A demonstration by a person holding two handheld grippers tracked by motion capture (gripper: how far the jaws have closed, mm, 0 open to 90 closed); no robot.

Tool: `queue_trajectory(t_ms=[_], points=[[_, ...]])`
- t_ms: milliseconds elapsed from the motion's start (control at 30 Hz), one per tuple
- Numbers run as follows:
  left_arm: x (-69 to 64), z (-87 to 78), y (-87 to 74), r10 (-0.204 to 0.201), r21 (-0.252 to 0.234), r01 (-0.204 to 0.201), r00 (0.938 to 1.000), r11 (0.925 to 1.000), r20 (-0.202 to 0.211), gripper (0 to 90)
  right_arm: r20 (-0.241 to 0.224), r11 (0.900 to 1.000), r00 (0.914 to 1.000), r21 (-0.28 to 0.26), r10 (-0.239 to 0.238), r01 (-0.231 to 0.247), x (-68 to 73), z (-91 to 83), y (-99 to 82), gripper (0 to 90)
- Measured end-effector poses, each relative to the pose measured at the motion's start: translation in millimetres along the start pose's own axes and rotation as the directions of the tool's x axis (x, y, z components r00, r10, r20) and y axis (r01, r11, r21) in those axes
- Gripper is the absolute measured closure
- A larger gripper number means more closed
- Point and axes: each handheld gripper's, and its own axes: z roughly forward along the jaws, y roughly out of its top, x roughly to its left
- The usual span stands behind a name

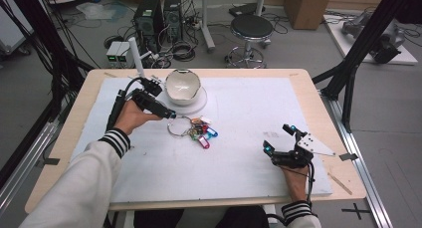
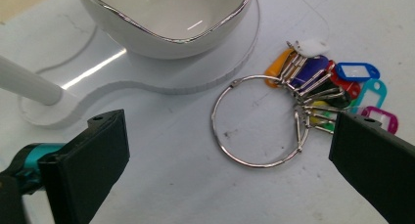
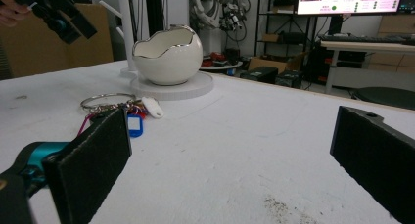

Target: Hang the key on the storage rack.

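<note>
Reaching is judged to be the step in hand: the left gripper [image 1: 171, 115] is held low over the key ring [image 1: 180, 126], its jaws spread wide and nothing between them. The ring lies flat on the white mat near the middle of the desk [image 1: 64, 133], slightly toward the far edge, with its bunch of coloured key tags [image 1: 203, 133] fanned out on the side toward the right edge. Just beyond it, toward the far edge, a white egg-shaped bowl [image 1: 182, 86] is seated on a round white stand [image 1: 199, 102]. The right gripper [image 1: 279, 138] is rested near the right front corner, well apart from the ring, its jaws likewise spread and empty.

The next move is judged to call for a lowering of the left jaws until the thin wire is straddled, then a closing on it; a flat ring on a flat mat leaves little to catch.

In the left gripper view the ring [image 2: 262, 121] is seen from above, lying between the two jaws, and the clips of the tags [image 2: 337, 82] can be told apart. The right gripper view offers the side profile: the bowl's jagged silver rim [image 3: 169, 40] and how low the ring [image 3: 105, 100] lies.
</note>
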Motion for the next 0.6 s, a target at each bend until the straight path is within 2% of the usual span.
queue_trajectory(t_ms=[33,167,233,300,600], points=[[1.0,4.2,0.0,-0.002,0.019,0.003,0.9999,0.9998,-0.014,3.4,-0.001,1.0000,1.0000,-0.001,-0.006,0.006,-0.3,0.1,0.0,1.1],[3.6,14.8,0.7,-0.019,0.052,0.020,0.9996,0.9984,-0.021,3.5,-0.002,1.0000,1.0000,-0.001,-0.006,0.006,-0.2,0.1,0.0,1.1],[4.2,19.6,1.3,-0.025,0.071,0.026,0.9996,0.9971,-0.015,3.6,0.000,1.0000,1.0000,0.000,0.000,0.000,0.0,0.0,0.0,1.1],[4.0,24.1,1.6,-0.029,0.092,0.030,0.9995,0.9953,-0.014,8.7,0.000,1.0000,1.0000,0.000,0.002,-0.002,-0.1,0.0,0.0,1.1],[0.0,40.4,3.5,-0.049,0.164,0.050,0.9988,0.9852,-0.007,9.6,-0.001,1.0000,1.0000,0.001,0.006,-0.006,0.0,-0.1,0.0,1.1]])
